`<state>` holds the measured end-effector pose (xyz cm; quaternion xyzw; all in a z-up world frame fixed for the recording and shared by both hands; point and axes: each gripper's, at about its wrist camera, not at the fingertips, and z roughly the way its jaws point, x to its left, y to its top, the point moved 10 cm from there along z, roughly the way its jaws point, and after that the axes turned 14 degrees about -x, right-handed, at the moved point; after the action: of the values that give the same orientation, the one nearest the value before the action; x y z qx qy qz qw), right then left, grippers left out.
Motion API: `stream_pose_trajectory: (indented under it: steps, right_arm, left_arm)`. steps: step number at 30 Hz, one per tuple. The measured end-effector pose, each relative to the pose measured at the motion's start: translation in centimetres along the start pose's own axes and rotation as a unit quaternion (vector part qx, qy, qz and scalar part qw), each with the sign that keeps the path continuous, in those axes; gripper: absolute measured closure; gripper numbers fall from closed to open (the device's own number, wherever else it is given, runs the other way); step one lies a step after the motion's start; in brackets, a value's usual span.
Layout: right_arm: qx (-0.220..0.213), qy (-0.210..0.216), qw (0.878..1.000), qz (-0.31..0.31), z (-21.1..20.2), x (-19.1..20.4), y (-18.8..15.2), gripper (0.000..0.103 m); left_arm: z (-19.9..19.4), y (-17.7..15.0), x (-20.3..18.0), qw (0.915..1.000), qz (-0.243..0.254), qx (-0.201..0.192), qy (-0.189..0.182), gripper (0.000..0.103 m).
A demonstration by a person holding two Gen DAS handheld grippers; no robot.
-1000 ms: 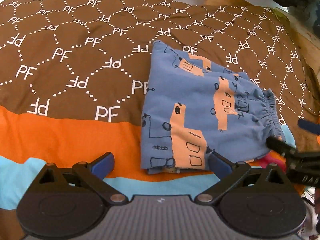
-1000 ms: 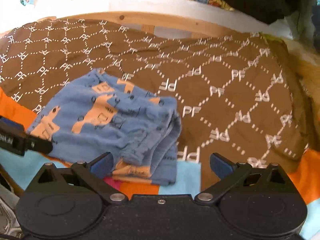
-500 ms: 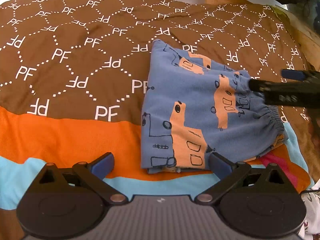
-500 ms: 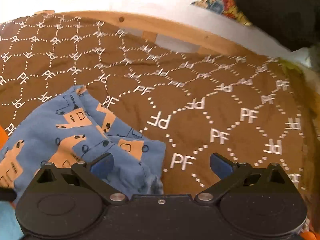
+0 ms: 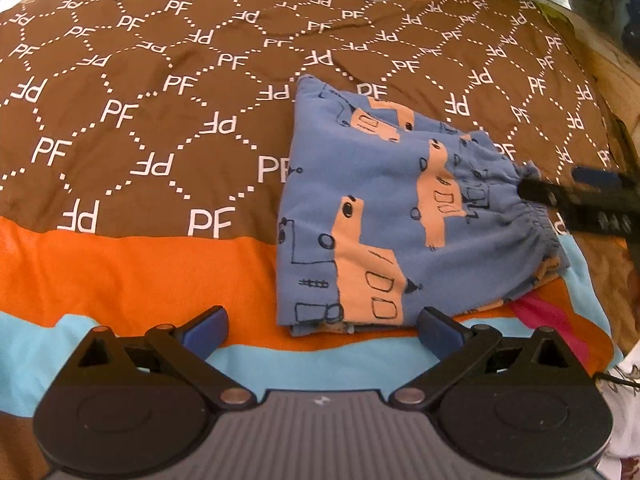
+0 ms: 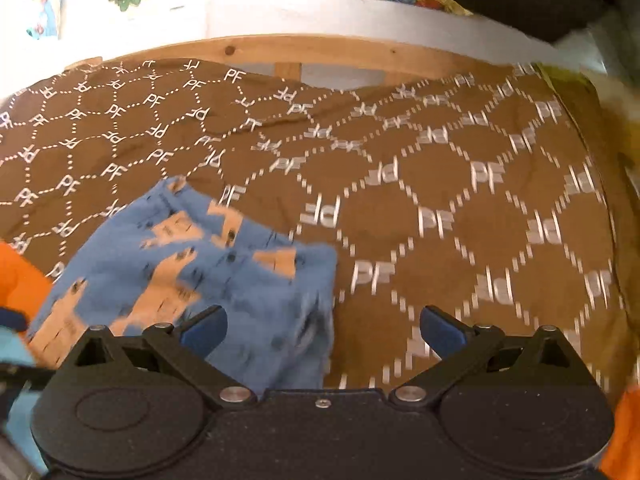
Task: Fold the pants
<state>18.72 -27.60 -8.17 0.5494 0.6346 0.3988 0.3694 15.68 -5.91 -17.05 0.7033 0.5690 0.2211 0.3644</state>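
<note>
Blue pants with orange truck prints (image 5: 384, 216) lie folded in a compact stack on the bedspread. My left gripper (image 5: 320, 326) is open and empty, low at the stack's near edge. In the left wrist view my right gripper (image 5: 560, 188) reaches in from the right, its near finger touching the gathered waistband. In the right wrist view the right gripper (image 6: 322, 328) is open over the pants' (image 6: 192, 272) right edge, with nothing between the fingers.
The bedspread is brown with a white "PF" pattern (image 5: 160, 100), with orange (image 5: 120, 268), light blue and pink bands near me. A wooden bed frame (image 6: 320, 50) runs along the far side, with a white wall behind.
My right gripper moved from the near right corner of the stack up to the waistband's far end. The right wrist view is blurred by motion. The left gripper and the pants stayed still.
</note>
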Motion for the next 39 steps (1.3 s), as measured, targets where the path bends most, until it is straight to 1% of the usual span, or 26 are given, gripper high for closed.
stream_pose_trajectory:
  steps: [4, 7, 9, 15, 17, 19, 22, 24, 26, 28, 30, 31, 32, 34, 35, 36, 37, 38, 39]
  right_arm:
    - [0.025, 0.001, 0.999, 0.043, -2.0, -0.5, -2.4, 0.001]
    - [0.024, 0.003, 0.998, 0.063, -2.7, -0.5, -2.7, 0.001]
    - [0.021, 0.009, 0.998, 0.065, -2.7, -0.6, -2.4, 0.001]
    - [0.006, 0.067, 0.994, 0.092, -0.9, -1.1, -0.2, 0.001]
    - [-0.002, 0.071, 0.993, 0.093, -0.1, -1.4, 0.5, 0.001]
    - [-0.006, 0.069, 0.995, 0.079, 0.8, -1.6, 1.0, 0.001]
    - [-0.007, 0.097, 0.993, 0.071, 2.5, -1.4, 1.4, 0.001]
    - [-0.004, 0.114, 0.99, 0.077, 3.7, -1.3, 1.6, 0.001]
    - [0.001, 0.124, 0.988, 0.092, 4.9, -1.4, 1.8, 0.001]
    - [0.014, 0.143, 0.983, 0.118, 6.2, -1.5, 1.8, 0.002]
    - [0.028, 0.158, 0.977, 0.143, 7.2, -1.7, 1.5, 0.01]
    - [0.037, 0.161, 0.974, 0.154, 7.8, -1.8, 1.2, 0.017]
    - [0.041, 0.16, 0.974, 0.158, 8.0, -1.8, 0.9, 0.019]
    - [0.034, 0.163, 0.973, 0.161, 8.1, -1.8, 0.8, 0.022]
    - [0.033, 0.167, 0.971, 0.169, 8.1, -1.9, 0.8, 0.028]
    - [0.033, 0.171, 0.969, 0.176, 8.1, -1.9, 0.8, 0.034]
    - [0.036, 0.175, 0.967, 0.183, 8.1, -1.9, 0.7, 0.047]
    - [0.04, 0.173, 0.967, 0.185, 8.2, -2.0, 0.5, 0.054]
    - [0.04, 0.168, 0.968, 0.184, 8.3, -2.0, 0.3, 0.056]
  left_arm:
    - [-0.5, 0.2, -0.3, 1.0, 0.0, -0.001, -0.006, 0.0]
    - [-0.7, 0.5, -0.4, 1.0, -0.002, -0.003, -0.009, 0.0]
    - [-0.8, 0.7, -0.3, 0.9999, -0.002, -0.007, -0.01, 0.0]
    - [-0.6, 1.7, 0.4, 0.9995, -0.018, -0.026, -0.009, 0.0]
    - [-0.4, 1.9, 1.0, 0.999, -0.032, -0.032, -0.006, 0.0]
    - [-0.1, 2.3, 1.5, 0.998, -0.044, -0.044, -0.008, 0.0]
    - [0.3, 2.8, 1.8, 0.9958, -0.052, -0.071, -0.024, 0.0]
    - [0.6, 3.1, 1.7, 0.9937, -0.059, -0.083, -0.046, 0.0]
    - [1.3, 3.0, 1.8, 0.9917, -0.08, -0.078, -0.064, 0.0]
    - [2.0, 2.9, 2.1, 0.9872, -0.117, -0.07, -0.084, 0.0]
    - [2.2, 2.8, 2.5, 0.9812, -0.154, -0.064, -0.098, 0.0]
    - [2.2, 2.9, 2.7, 0.9787, -0.166, -0.063, -0.102, 0.001]
    - [2.2, 2.9, 2.7, 0.9777, -0.171, -0.062, -0.106, 0.001]
    - [2.2, 3.0, 2.7, 0.9773, -0.17, -0.06, -0.112, 0.006]
    - [2.3, 3.0, 2.6, 0.9771, -0.169, -0.057, -0.115, 0.008]
    - [2.3, 3.0, 2.6, 0.9767, -0.171, -0.055, -0.118, 0.012]
    - [2.3, 2.9, 2.5, 0.9759, -0.174, -0.053, -0.12, 0.016]
    - [2.3, 2.9, 2.4, 0.9749, -0.178, -0.052, -0.123, 0.018]
    - [2.3, 2.9, 2.4, 0.9741, -0.181, -0.051, -0.126, 0.022]
